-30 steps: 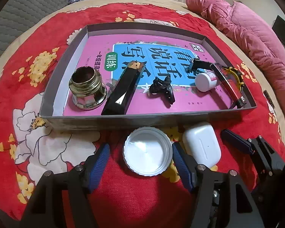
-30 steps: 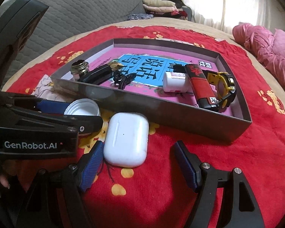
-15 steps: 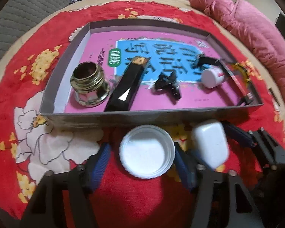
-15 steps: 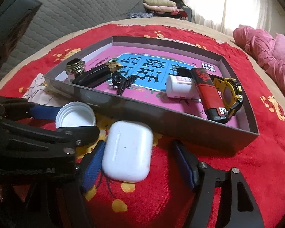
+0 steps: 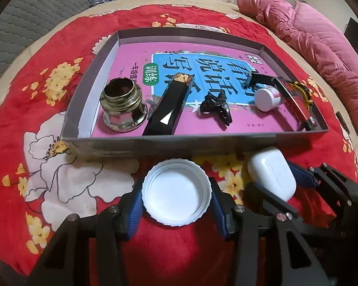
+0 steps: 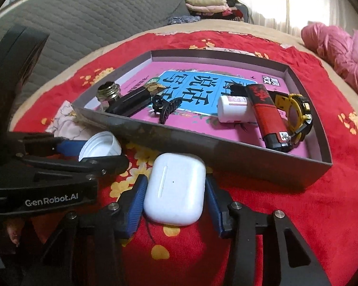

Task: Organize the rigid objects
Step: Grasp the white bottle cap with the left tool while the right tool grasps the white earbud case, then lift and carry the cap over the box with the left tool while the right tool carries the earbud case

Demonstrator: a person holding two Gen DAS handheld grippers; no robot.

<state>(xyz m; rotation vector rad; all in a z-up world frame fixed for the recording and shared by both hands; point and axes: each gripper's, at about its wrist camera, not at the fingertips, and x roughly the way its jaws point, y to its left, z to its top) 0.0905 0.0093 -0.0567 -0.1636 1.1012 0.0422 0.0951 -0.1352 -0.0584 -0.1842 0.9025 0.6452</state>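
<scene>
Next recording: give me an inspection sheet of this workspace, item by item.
Surface: red floral cloth on a bed.
Job's things: white cap and white earbud case lie outside the grey tray; tray holds metal fitting, black bar, black clip, white bottle, red lighter, yellow watch.
Clutter: folded clothes, pink jacket.
Grippers: left tool has just been closing, pads at the cap; right tool likewise at the case.
Cables: nothing seen.
Surroundings: grey quilted headboard.

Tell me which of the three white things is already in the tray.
The small white bottle, lying on its side beside the red lighter. The white cap and white earbud case sit outside the tray.
</scene>
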